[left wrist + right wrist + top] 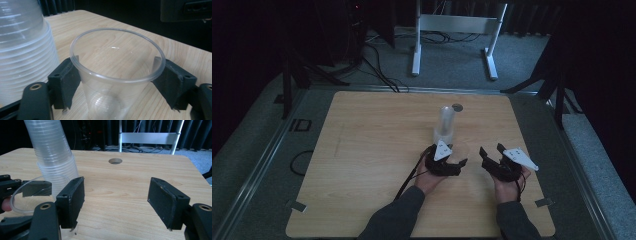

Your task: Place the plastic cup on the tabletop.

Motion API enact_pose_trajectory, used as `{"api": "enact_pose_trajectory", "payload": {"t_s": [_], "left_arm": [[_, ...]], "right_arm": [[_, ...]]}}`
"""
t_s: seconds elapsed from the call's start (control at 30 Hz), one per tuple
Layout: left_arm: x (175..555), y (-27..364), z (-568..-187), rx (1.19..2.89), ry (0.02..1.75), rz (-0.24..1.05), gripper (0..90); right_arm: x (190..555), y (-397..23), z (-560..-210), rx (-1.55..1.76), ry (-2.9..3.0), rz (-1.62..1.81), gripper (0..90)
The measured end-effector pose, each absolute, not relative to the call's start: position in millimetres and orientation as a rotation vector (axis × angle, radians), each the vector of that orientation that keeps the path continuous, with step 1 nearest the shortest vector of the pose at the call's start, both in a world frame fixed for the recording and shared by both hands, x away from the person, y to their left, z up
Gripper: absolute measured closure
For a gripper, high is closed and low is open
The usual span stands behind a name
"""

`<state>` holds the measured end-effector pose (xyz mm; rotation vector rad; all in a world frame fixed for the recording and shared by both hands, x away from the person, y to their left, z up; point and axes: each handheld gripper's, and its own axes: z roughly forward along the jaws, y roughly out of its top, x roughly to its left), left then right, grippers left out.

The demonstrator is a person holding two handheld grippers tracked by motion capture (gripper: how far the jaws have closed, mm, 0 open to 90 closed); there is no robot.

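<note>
the wooden table (362,150) carries everything, with a round hole (115,161) near its far edge. on it, near the middle, stands a tall stack of clear plastic cups (445,122), nested upright. just in front of the stack, on the person's side, sits a single clear cup (117,75), upright on the wood and right beside the stack's base.

the left gripper (443,162) is at that single cup. in the left gripper view its two black jaws stand on either side of the cup just below the rim, close against the wall or barely off it; the cup keeps its round shape and its base looks to rest on the table, so the jaws read as half parted and slackened rather than pinching. whether the pads still brush the plastic cannot be told for sure.

the right gripper (498,159) hovers to the right of the cup with its jaws wide apart and nothing between them.

the step in hand looks like setting one cup down apart from the stack and letting it go. the next move likely calls for the left gripper to back off along the table without tipping the light cup, then a reach to the stack for another.
</note>
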<state>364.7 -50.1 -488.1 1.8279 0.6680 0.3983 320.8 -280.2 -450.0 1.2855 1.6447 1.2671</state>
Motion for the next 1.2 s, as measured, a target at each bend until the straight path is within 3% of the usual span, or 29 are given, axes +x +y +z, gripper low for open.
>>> {"api": "enact_pose_trajectory", "payload": {"t_s": [0.4, 1.2], "left_arm": [[362, -46, -493, 1.876, 0.673, 0.371, 14.7], [346, -27, -497, 1.852, 0.677, 0.359, 14.8]], "right_arm": [[321, -280, -450, 1.287, 1.645, 1.269, 29.4], [321, -282, -451, 1.295, 1.642, 1.265, 29.4]]}}
